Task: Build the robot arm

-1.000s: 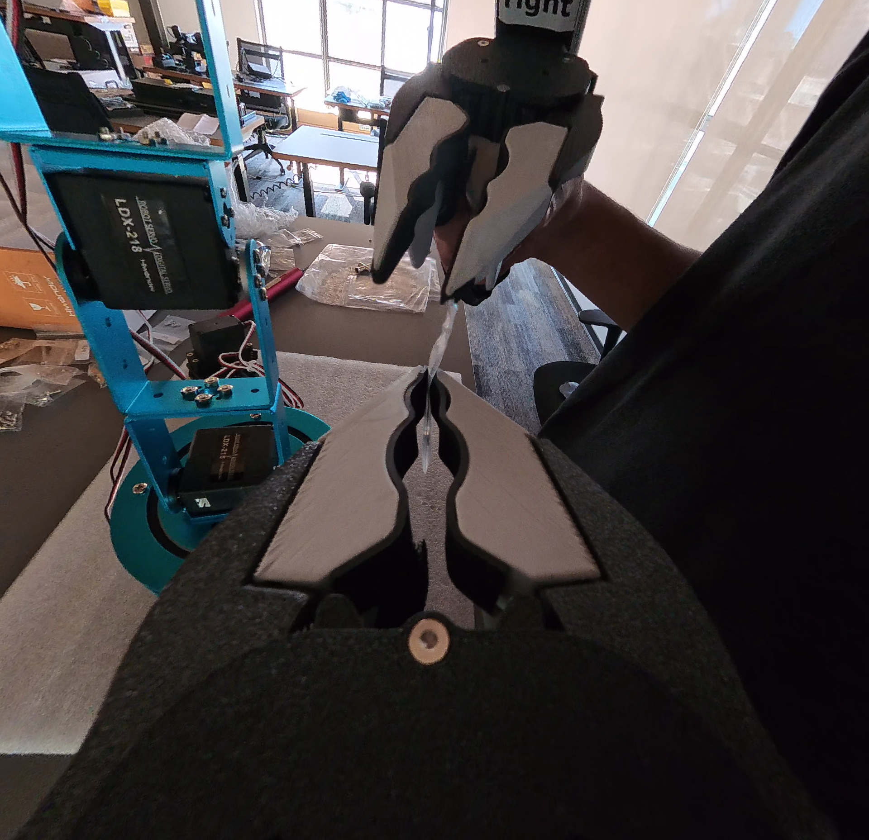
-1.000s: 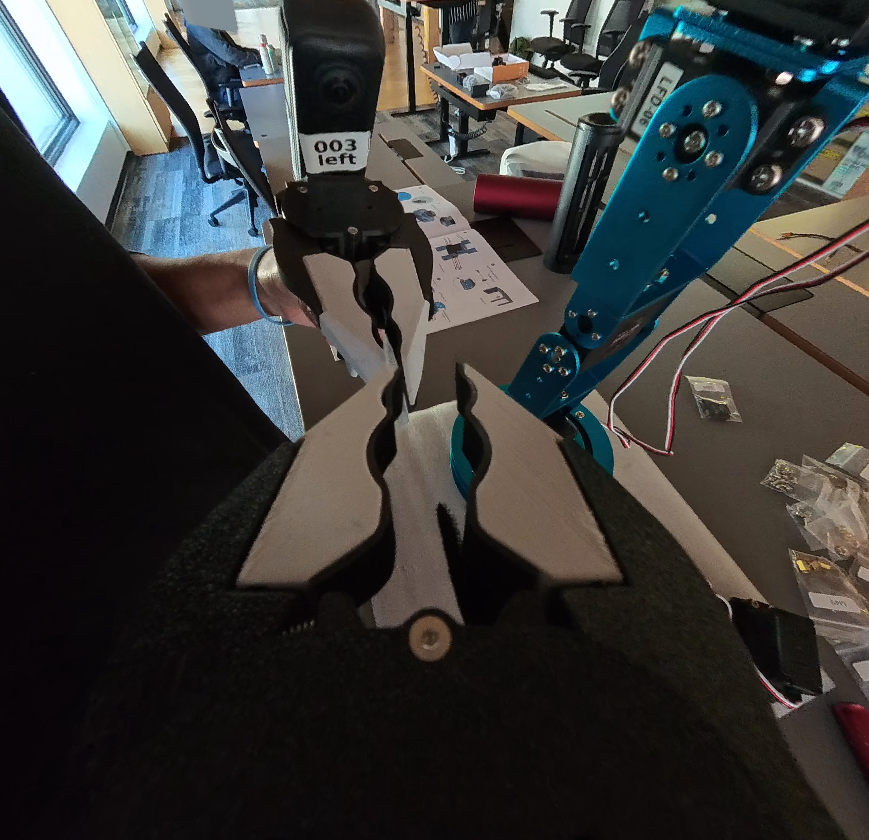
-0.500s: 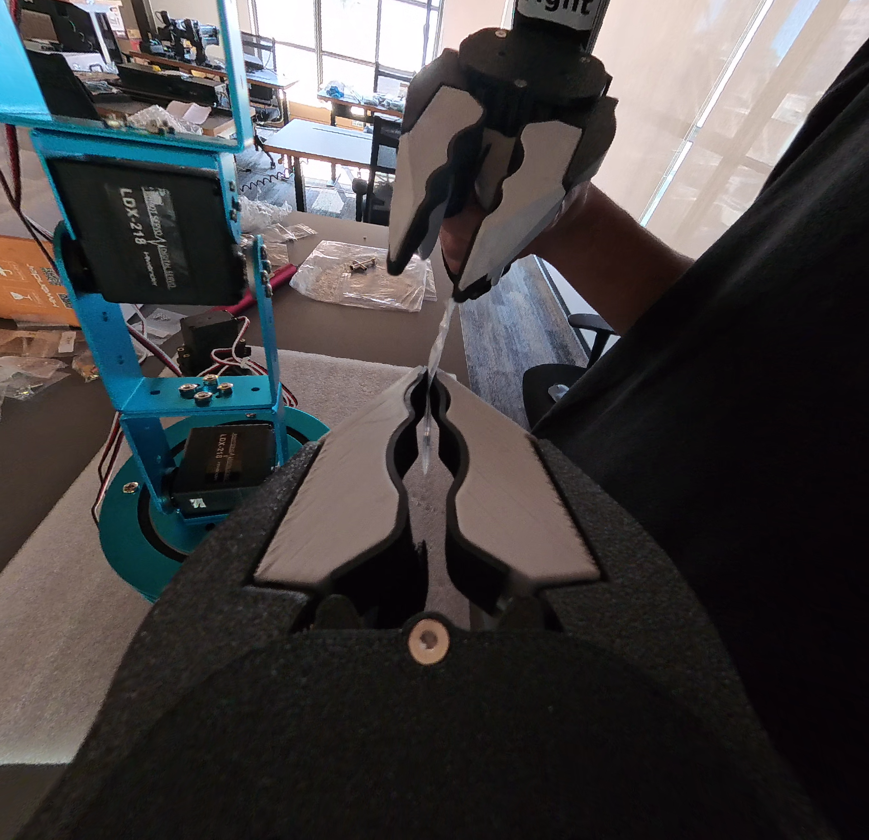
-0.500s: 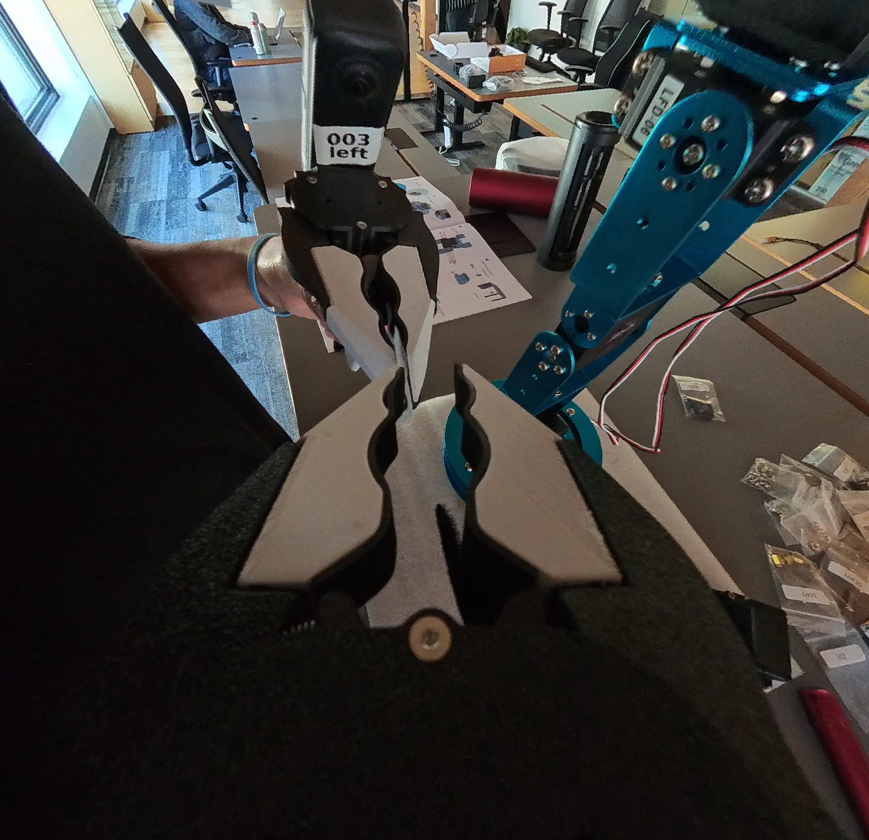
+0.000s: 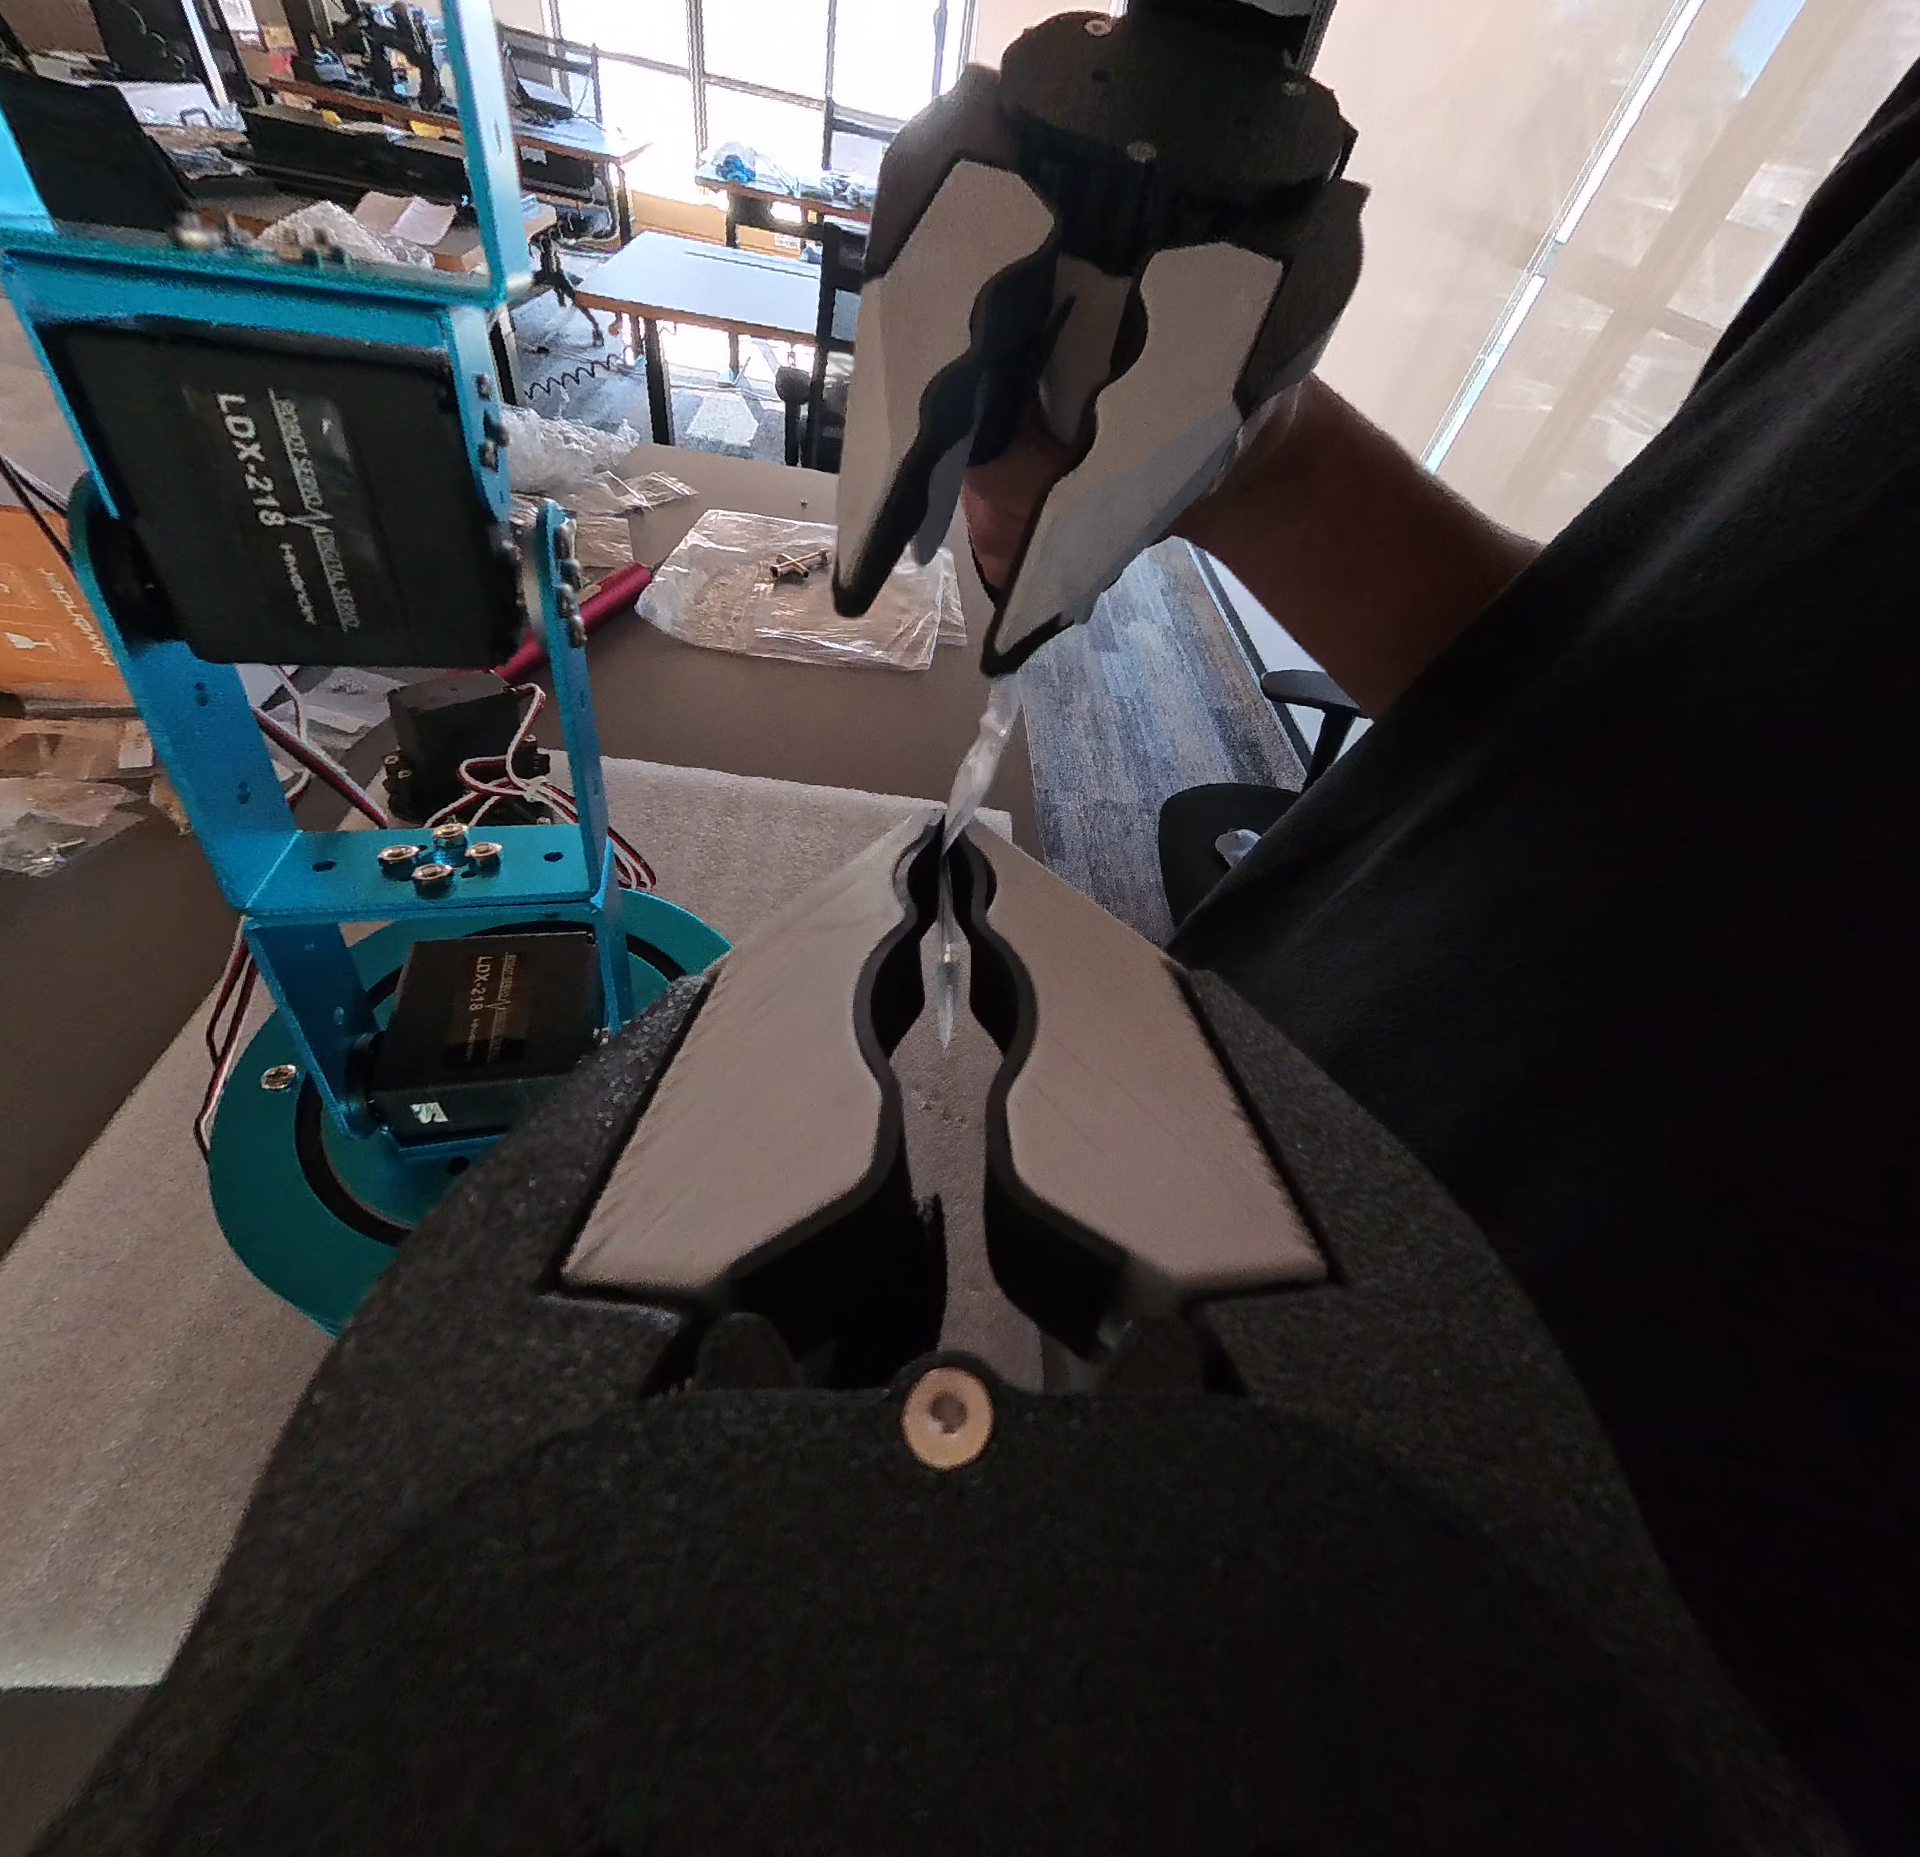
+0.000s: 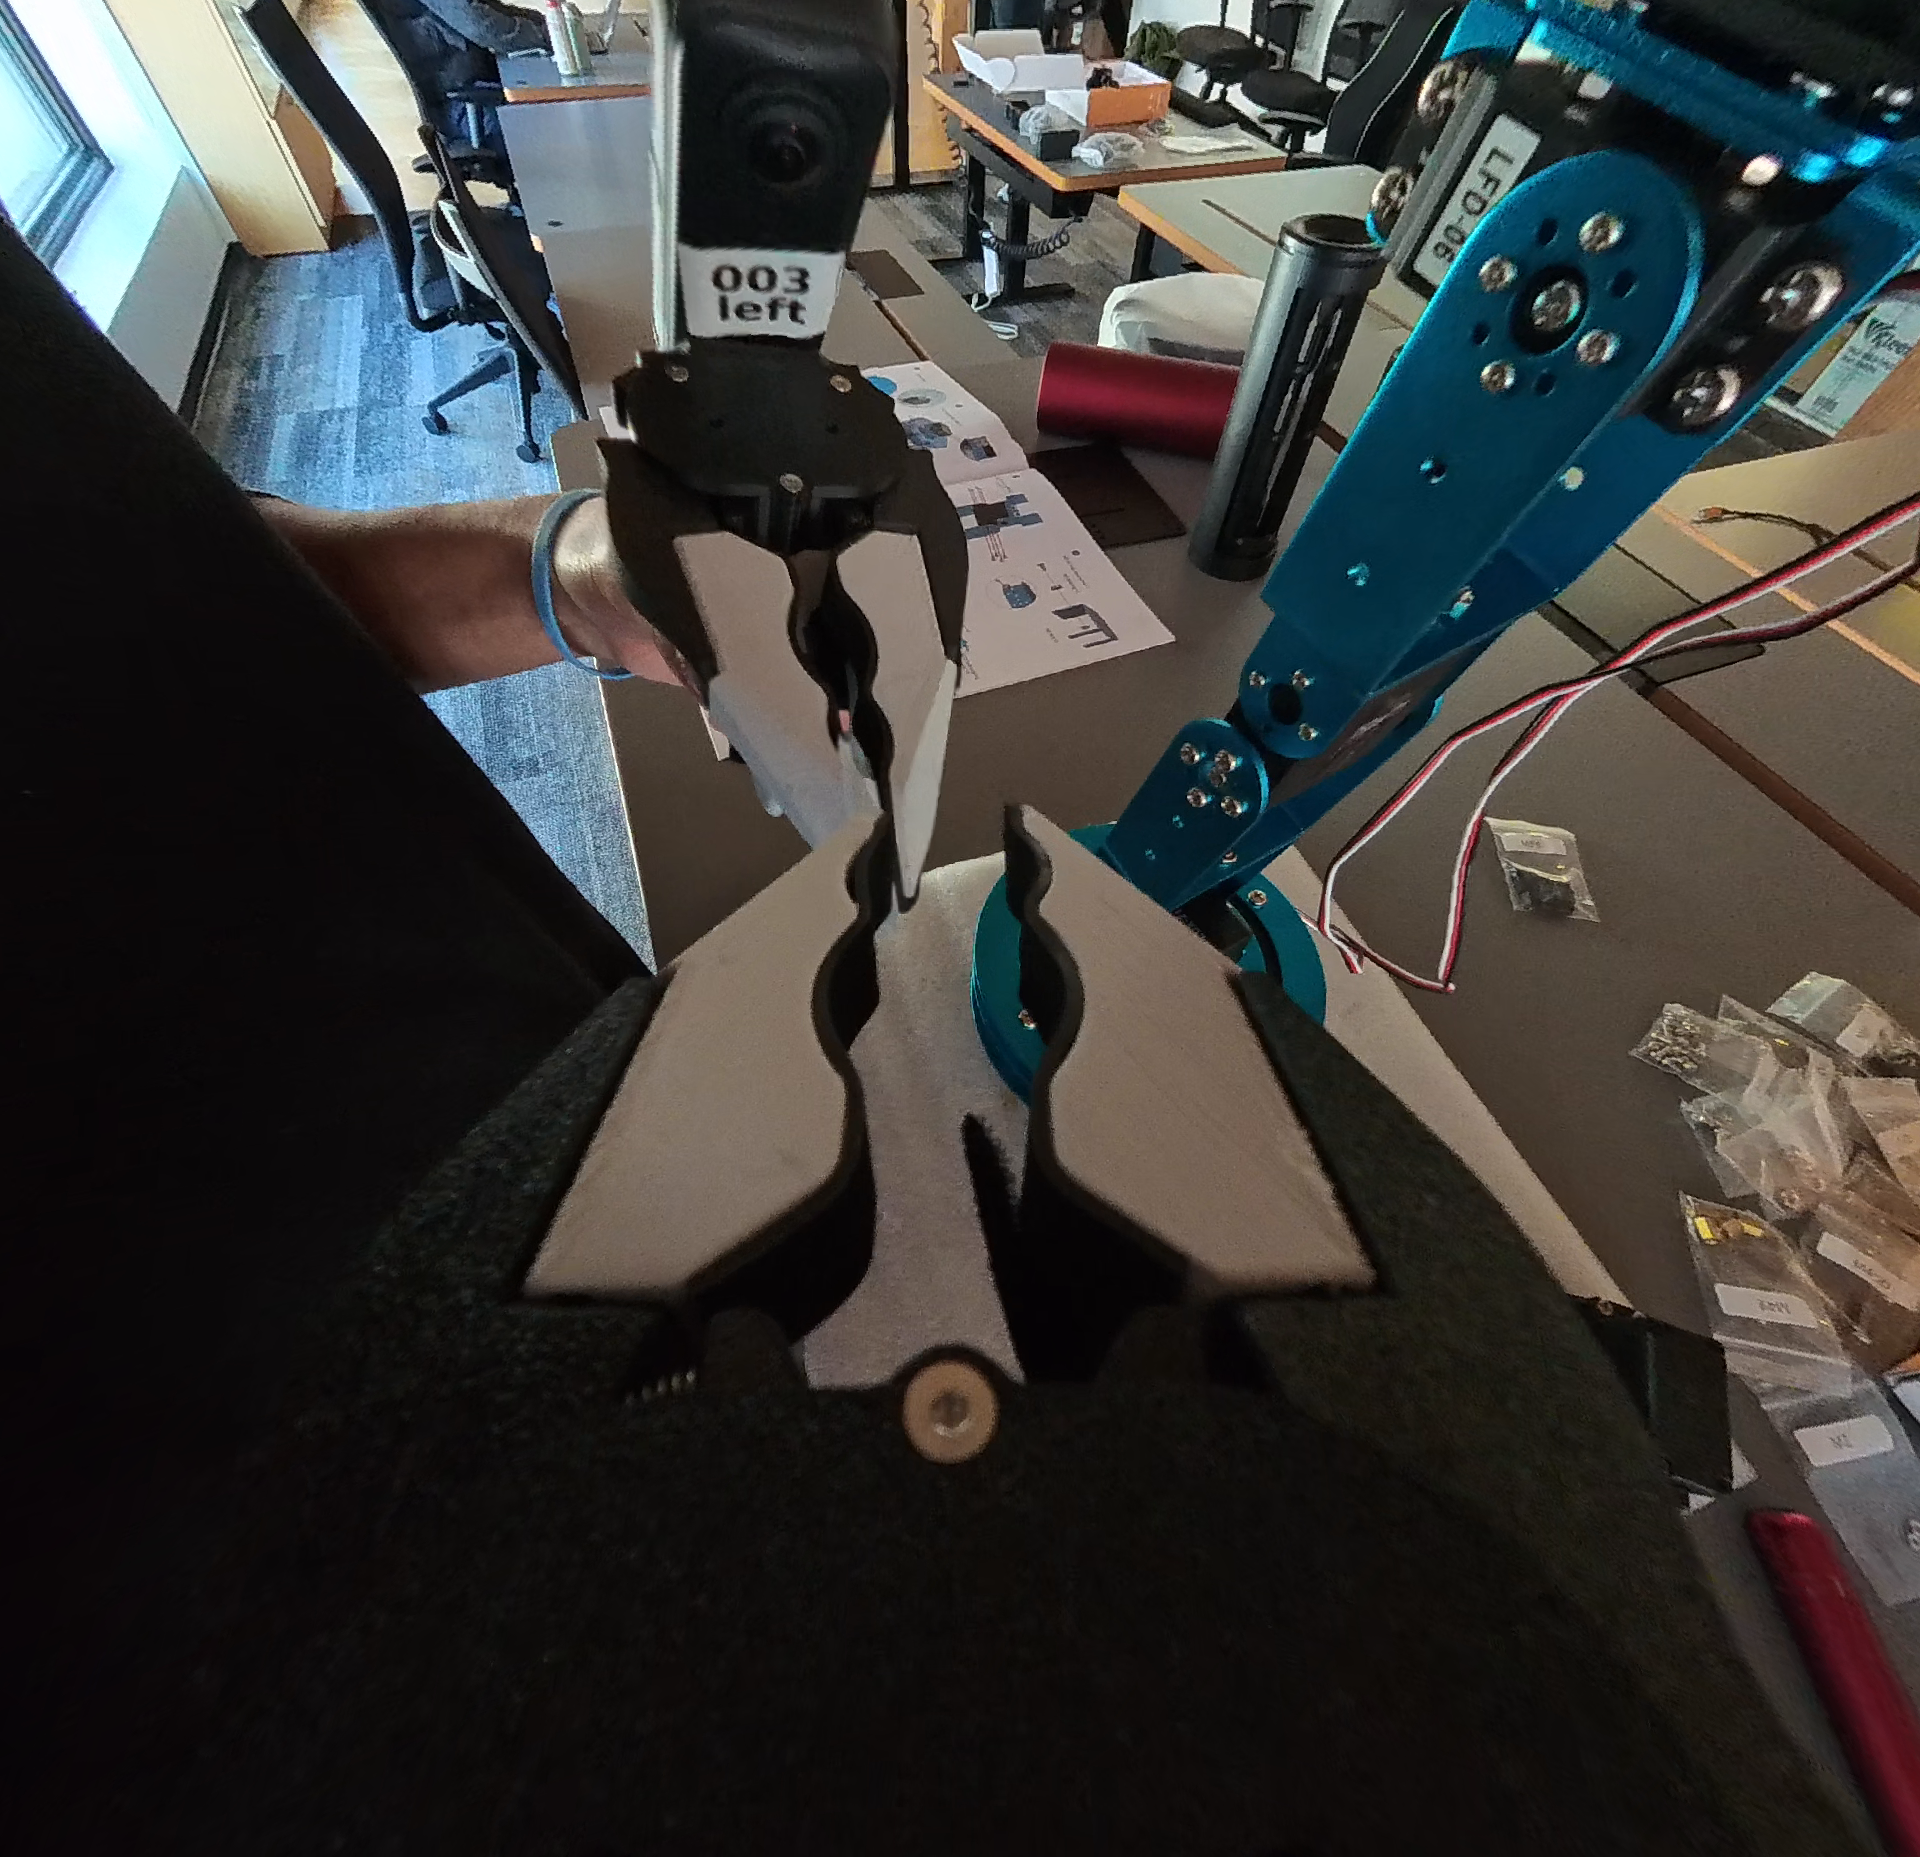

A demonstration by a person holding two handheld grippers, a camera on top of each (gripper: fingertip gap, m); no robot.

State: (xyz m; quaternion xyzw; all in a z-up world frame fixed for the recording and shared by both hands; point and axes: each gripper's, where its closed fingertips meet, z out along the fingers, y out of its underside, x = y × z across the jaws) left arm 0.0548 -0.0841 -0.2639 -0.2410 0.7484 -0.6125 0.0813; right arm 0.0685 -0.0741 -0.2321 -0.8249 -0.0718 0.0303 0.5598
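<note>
My left gripper point(image 5: 943, 843) is shut on a thin clear plastic bag point(image 5: 977, 758), seen edge-on and sticking up out of the fingertips. My right gripper point(image 5: 930, 628) hangs just above it, pointing down, jaws apart and empty; the bag's top end reaches one of its fingertips point(image 5: 1013, 644). In the right wrist view my right gripper point(image 6: 951, 836) is open, and the left gripper point(image 6: 873, 820) faces it, its tips close to my left finger. A blue metal robot arm point(image 5: 301, 872) with black servos stands on a round teal base point(image 5: 260, 1184); it also shows in the right wrist view point(image 6: 1455, 560).
A white foam mat point(image 5: 104, 1392) lies under the base. Clear bags of screws point(image 5: 790, 602) and small parts bags point(image 6: 1818, 1132) lie on the brown table. A red cylinder point(image 6: 1132, 415), a black cylinder point(image 6: 1288, 405), a booklet point(image 6: 1039, 581) and servo wires point(image 6: 1558, 747) are nearby. My two grippers' fingertips are within a few centimetres of each other. Left tips and right tips are each some 15 cm from the round teal base point(image 5: 260, 1184).
The two grippers have drawn closer together; each looks larger in the other's view. The left stays shut on the bag, and the right stays open.
</note>
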